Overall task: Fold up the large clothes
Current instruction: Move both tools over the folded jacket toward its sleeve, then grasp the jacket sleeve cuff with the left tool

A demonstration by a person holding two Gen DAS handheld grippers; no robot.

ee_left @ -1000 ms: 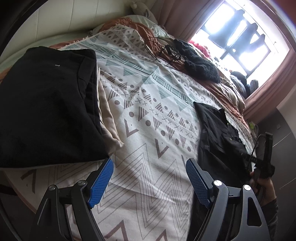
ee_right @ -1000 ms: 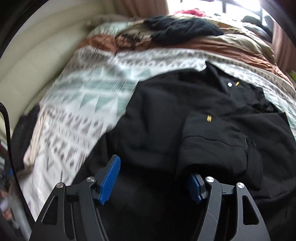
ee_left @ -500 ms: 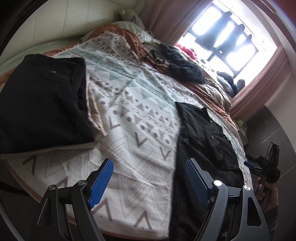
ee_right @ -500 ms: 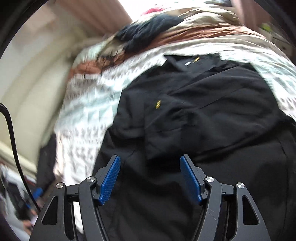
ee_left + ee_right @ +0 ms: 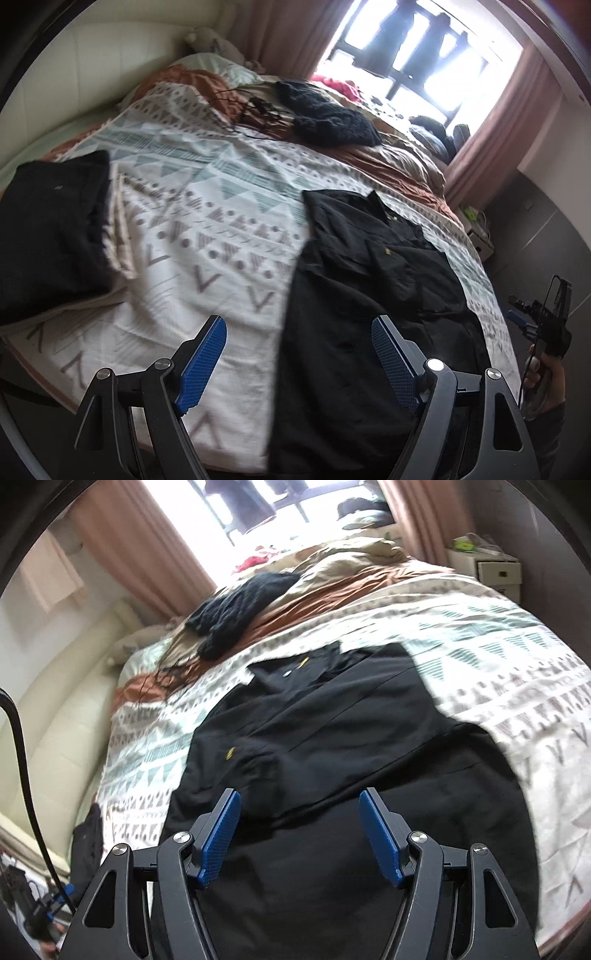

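- Black woven cloth makes up the shirt [image 5: 332, 738], which is spread flat on the patterned bedspread [image 5: 229, 221], towards the bed's right side, with its hem at the near edge and its collar pointed at the far edge by the window
- Softness and limpness are to be expected: the shirt is judged light, prone to sag and crease when lifted, and not fragile; small yellow marks are seen on its chest and collar
- Hold is best taken at edges and corners, it is judged: the two hem corners at the near edge, or the shoulder seams, so that the fabric can be carried over in one sheet
- Nothing is held by the left gripper [image 5: 295, 362], whose blue pads stand well apart above the near edge, half over the bedspread and half over the shirt's left side
- Nothing is pinched by the right gripper [image 5: 299, 834] either; its jaws are seen parted above the shirt's lower half, clear of the cloth
- A folded dark stack [image 5: 51, 229] is laid at the bed's left edge, well apart from the shirt
- No basket, box or other container for clothes is seen on the bed; a small drawer unit [image 5: 495, 572] is seen beside the bed's far right corner, its contents hidden
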